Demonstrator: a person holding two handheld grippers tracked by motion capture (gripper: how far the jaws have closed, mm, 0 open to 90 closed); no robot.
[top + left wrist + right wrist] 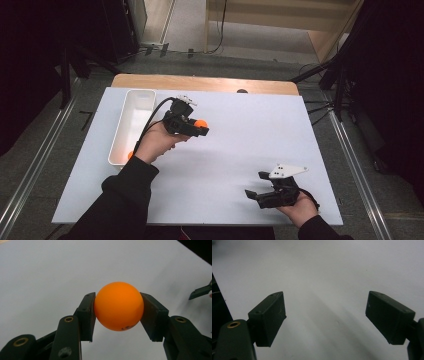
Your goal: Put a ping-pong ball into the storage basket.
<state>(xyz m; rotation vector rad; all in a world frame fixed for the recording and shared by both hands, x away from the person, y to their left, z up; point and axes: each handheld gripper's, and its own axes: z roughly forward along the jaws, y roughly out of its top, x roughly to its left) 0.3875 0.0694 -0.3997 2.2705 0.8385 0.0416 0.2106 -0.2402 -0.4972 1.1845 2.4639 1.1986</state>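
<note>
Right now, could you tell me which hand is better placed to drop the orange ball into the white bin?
Left. The left gripper is already shut on the orange ball beside the white bin. The right gripper sits open near the table's front right.

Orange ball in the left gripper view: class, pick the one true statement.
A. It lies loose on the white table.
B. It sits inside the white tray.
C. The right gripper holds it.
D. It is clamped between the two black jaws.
D: the orange ball is pinched on both sides by the pads of the left gripper, above the white table.
</note>
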